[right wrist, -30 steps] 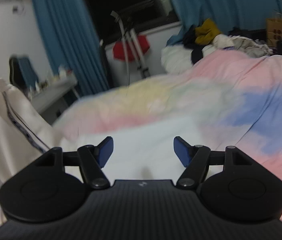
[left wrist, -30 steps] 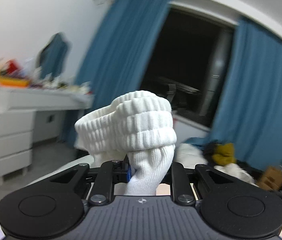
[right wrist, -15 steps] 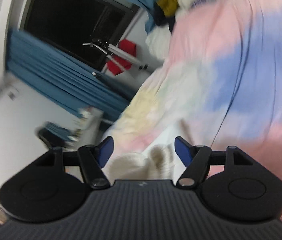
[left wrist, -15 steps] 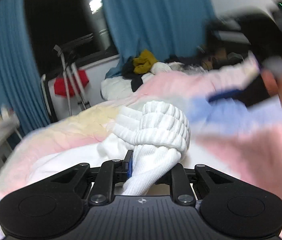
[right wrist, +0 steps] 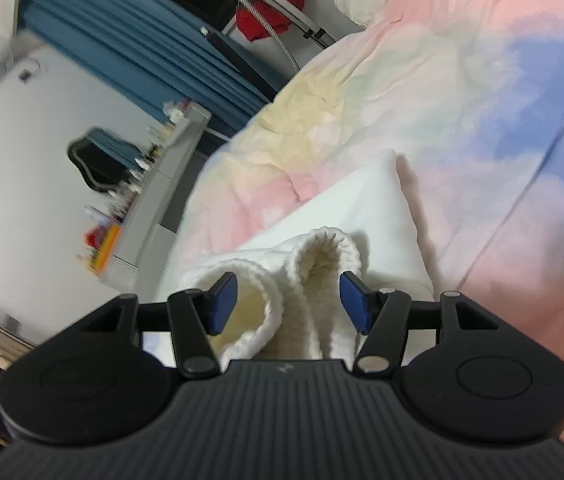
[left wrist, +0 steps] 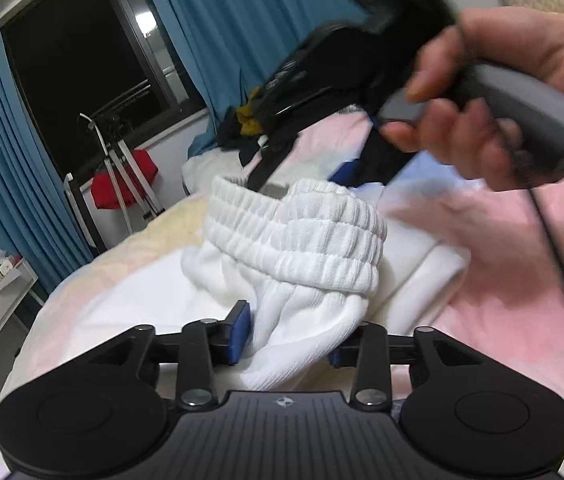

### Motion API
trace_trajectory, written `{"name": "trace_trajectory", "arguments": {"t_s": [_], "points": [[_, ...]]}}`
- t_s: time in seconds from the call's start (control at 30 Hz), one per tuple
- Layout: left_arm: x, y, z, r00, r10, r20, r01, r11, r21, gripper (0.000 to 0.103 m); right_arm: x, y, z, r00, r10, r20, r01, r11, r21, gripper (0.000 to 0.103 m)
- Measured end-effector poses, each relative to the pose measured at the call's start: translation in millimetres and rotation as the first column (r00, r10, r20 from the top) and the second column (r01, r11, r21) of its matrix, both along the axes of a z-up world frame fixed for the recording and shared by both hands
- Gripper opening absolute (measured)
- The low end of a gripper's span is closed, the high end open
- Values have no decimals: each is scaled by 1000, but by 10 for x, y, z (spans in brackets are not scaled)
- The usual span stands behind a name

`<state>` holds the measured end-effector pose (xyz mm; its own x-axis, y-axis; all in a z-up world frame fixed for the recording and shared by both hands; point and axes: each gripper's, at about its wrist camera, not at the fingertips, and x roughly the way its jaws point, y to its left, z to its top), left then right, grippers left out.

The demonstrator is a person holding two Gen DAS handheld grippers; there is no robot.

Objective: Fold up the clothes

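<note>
A bundle of white ribbed socks [left wrist: 302,248] stands up between the fingers of my left gripper [left wrist: 288,340], which is shut on its lower part. The rolled cuff on top gapes open. A hand [left wrist: 482,100] holds my right gripper above it in the left wrist view, blurred, with one black finger dipping into the cuff. In the right wrist view the sock cuffs [right wrist: 314,264] lie between the blue pads [right wrist: 222,304] of my right gripper [right wrist: 289,304], which is open around them.
The socks hang over a white folded cloth [right wrist: 362,208] on a pastel pink, blue and yellow bedspread [right wrist: 482,100]. A clothes pile [left wrist: 250,120] lies at the bed's far end. A stand with red fabric [left wrist: 122,184], blue curtains [left wrist: 242,32] and a grey dresser [right wrist: 154,200] line the left side.
My right gripper has swung in over the socks and now straddles the cuff. The cuff has spread open. My left gripper's fingers stand slightly wider on the sock.
</note>
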<state>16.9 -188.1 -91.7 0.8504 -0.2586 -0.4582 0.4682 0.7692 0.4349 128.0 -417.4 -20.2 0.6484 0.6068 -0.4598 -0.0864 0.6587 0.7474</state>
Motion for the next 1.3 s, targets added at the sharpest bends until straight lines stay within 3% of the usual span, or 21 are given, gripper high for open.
{"name": "trace_trajectory", "arguments": {"t_s": [0.13,0.2,0.3,0.4,0.6,0.7,0.8,0.9,1.0,1.13,1.3], "points": [[-28,79,1,1000,11,7,-11,1000,-5,49,96,203,-53,1000,12,28,-11,1000,-13,32],[-5,81,37,1000,21,3,-21,1000,-19,49,101,271,-36,999,-4,51,7,998,-67,22],[7,50,98,999,38,-3,-38,998,-42,49,155,203,-51,999,-26,41,27,999,-27,17],[-7,-36,182,999,38,4,-37,998,-52,44,167,59,6,997,-48,59,45,998,45,16],[-2,-341,378,997,-23,79,27,999,-46,41,250,-248,188,989,-82,125,74,995,67,16],[112,-478,306,997,-65,41,67,996,-53,41,291,-402,279,982,-100,158,89,993,79,16],[109,-551,64,992,-119,-48,116,991,-60,42,403,-596,-52,989,-129,77,125,991,50,16],[-11,-568,-98,988,-151,-16,150,988,-16,44,464,-804,-510,988,-150,-34,153,980,129,16],[-145,-494,-94,984,-180,4,180,983,-34,51,445,-917,-601,989,-134,-53,143,964,223,17],[-222,-285,28,979,-203,-15,200,975,-98,59,293,-866,-365,989,-145,-11,145,975,168,19],[-399,73,321,983,-179,-35,171,971,-167,66,-175,-887,-50,967,-256,14,255,965,60,21]]}}
